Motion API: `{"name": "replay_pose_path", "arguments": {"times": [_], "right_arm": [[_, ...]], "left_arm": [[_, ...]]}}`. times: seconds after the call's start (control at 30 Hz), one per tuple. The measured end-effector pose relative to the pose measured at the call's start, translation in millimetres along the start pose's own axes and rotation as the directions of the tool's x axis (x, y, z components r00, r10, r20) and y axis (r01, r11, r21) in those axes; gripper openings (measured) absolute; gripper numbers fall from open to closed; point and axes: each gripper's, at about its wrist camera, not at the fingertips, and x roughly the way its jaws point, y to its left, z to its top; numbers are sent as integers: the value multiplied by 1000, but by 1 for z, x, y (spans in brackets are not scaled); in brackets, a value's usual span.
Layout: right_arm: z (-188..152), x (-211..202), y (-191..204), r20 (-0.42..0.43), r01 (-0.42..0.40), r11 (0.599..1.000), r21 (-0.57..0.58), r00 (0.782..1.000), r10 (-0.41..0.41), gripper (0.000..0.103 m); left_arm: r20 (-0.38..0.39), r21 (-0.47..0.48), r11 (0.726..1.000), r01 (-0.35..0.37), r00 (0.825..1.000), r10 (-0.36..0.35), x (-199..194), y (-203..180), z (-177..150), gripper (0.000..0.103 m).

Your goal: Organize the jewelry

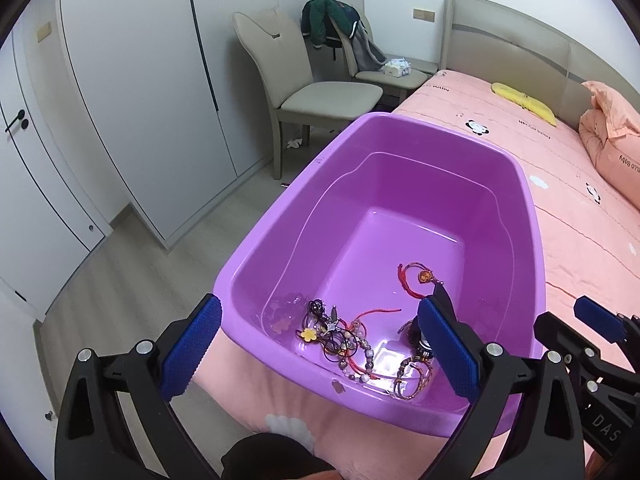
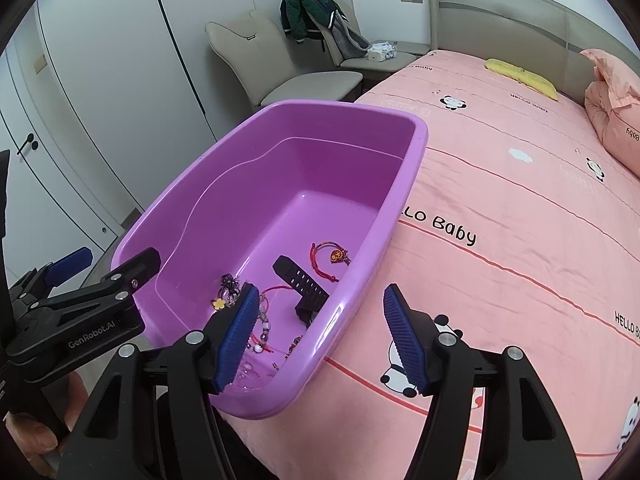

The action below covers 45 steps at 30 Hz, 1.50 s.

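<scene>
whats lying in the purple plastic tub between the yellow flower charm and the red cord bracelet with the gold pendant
A loose red cord, seen in the left wrist view, and a black perforated watch strap, clearest in the right wrist view. Otherwise the purple plastic tub floor is bare there.

Both wrist views look steeply down, close over the near corner of the pink panda-print bed [image 1: 560, 208]. They share the purple plastic tub [image 1: 248, 280] [image 2: 404, 184], left view nearer the bed's left edge.
</scene>
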Motion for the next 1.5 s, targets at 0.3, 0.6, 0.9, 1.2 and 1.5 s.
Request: {"name": "replay_pose_path", "arguments": {"times": [0.3,0.6,0.9,1.2,1.5], "right_arm": [[-4,-10,0,8,-4,1000,3,1000,4,62],[-8,-18,-5,19,2,1000,15,1000,-2,62],[-9,-21,-9,21,3,1000,25,1000,-3,63],[-9,-22,-9,23,7,1000,26,1000,-7,63],[-9,-22,-9,23,8,1000,25,1000,-9,63]], "left_arm": [[-4,-3,1000,12,1000,-12,-9,-5,-4,97],[-4,1,1000,16,1000,-16,-14,-9,-7,97],[-9,5,1000,20,1000,-20,-15,-12,-8,97],[-9,6,1000,23,1000,-23,-15,-13,-10,97],[-8,6,1000,18,1000,-18,-17,-14,-12,97]]}}
